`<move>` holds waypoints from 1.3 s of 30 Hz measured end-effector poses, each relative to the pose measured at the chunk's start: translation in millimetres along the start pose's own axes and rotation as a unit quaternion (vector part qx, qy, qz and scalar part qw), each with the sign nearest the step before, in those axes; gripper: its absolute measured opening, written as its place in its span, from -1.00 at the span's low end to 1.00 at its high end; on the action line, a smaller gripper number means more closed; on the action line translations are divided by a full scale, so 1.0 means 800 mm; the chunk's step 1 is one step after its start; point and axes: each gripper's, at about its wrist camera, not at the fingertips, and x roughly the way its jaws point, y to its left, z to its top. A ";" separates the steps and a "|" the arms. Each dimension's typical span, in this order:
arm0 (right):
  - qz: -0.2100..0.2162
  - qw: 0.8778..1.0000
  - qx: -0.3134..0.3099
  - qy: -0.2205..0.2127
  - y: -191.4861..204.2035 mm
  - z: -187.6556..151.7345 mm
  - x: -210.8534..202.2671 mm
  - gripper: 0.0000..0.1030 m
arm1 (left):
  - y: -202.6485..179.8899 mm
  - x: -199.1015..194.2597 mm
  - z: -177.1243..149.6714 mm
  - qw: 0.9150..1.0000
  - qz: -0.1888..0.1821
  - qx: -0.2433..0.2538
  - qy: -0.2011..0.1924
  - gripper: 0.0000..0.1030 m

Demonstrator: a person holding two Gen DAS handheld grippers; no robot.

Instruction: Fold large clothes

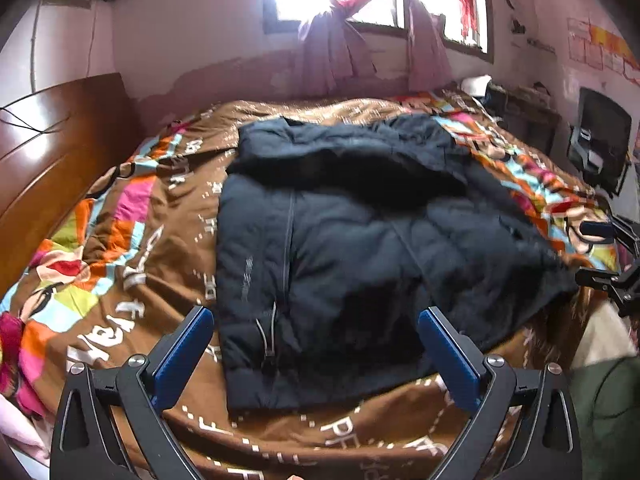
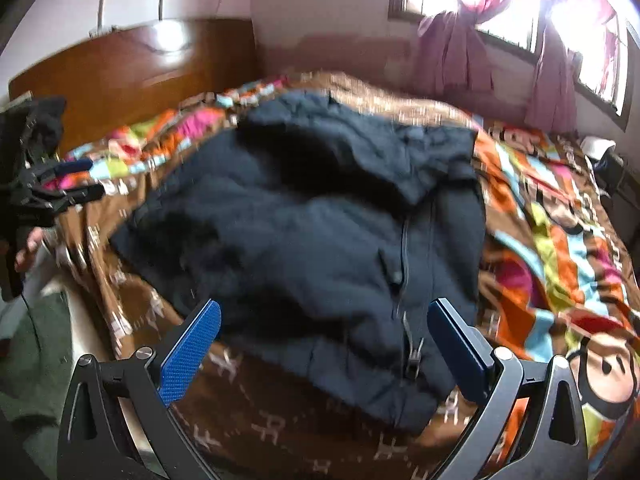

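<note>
Ahead, at twelve o'clock of both wide-open, empty grippers, left gripper (image 1: 316, 344) and right gripper (image 2: 324, 340), we note the dark jacket (image 1: 340, 248) flat on the bedspread (image 1: 132, 240), hem nearest, long axis running away.

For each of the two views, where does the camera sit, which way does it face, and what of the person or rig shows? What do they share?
Left wrist: sits on the left gripper, facing across the bed toward the windows; its open blue fingers frame the dark jacket; the right gripper shows at the right edge.
Right wrist: sits on the right gripper, open, aimed at the jacket's zipper side and the headboard; the left gripper and a hand show at left.
Shared: jacket, patterned bedspread, pink curtains.
</note>
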 end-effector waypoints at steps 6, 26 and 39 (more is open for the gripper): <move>-0.040 0.995 -0.031 0.089 0.005 -0.034 0.050 0.97 | -0.012 0.024 -0.038 0.998 -0.004 0.047 0.034 1.00; -0.035 0.998 0.007 0.057 -0.015 0.040 0.079 0.00 | -0.019 0.043 -0.063 0.996 -0.010 0.066 0.068 1.00; 0.096 0.991 0.087 0.039 -0.050 0.161 0.069 -0.28 | -0.032 0.060 -0.062 0.992 0.027 0.099 0.073 1.00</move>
